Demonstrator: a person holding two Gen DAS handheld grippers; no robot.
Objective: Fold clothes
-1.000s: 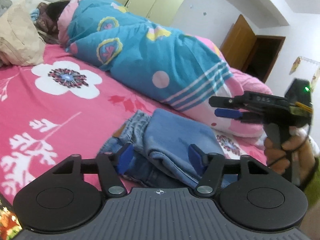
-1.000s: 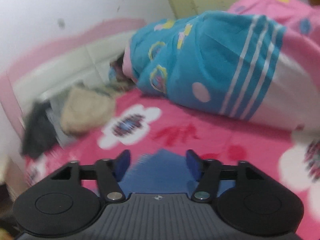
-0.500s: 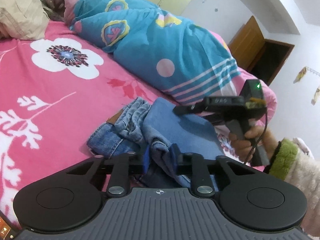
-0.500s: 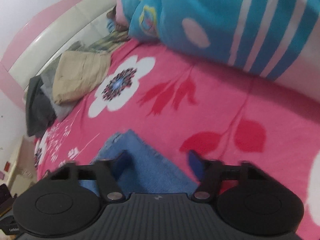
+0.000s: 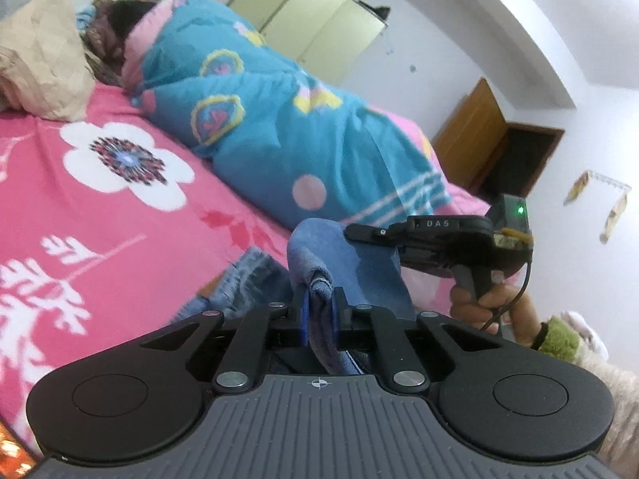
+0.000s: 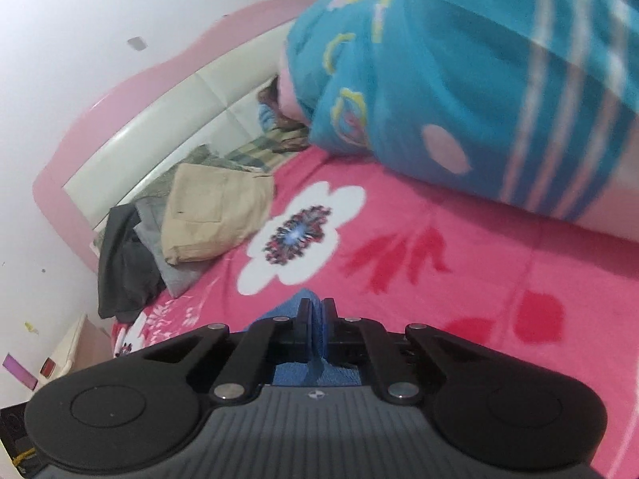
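A pair of blue jeans [image 5: 343, 255] lies bunched on the pink flowered bedspread [image 5: 100, 215]. My left gripper [image 5: 321, 311] is shut on a fold of the denim, which rises between its pads. In the left wrist view my right gripper [image 5: 359, 235] reaches in from the right, held by a hand [image 5: 479, 299], and pinches the far edge of the same cloth. The right wrist view shows the right gripper [image 6: 316, 321] shut on a strip of blue jeans [image 6: 295, 307], with most of the garment hidden under the tool.
A person [image 5: 131, 32] lies under a teal patterned quilt [image 5: 279, 131] along the far side of the bed. Beige trousers [image 6: 211, 211] and dark clothes [image 6: 124, 255] are stacked by the pink headboard [image 6: 120, 103]. A brown door [image 5: 471, 131] stands behind.
Both grippers went from open to shut on the jeans. The left one clamped a fold and lifted it; the right one moved in over the far edge and closed.
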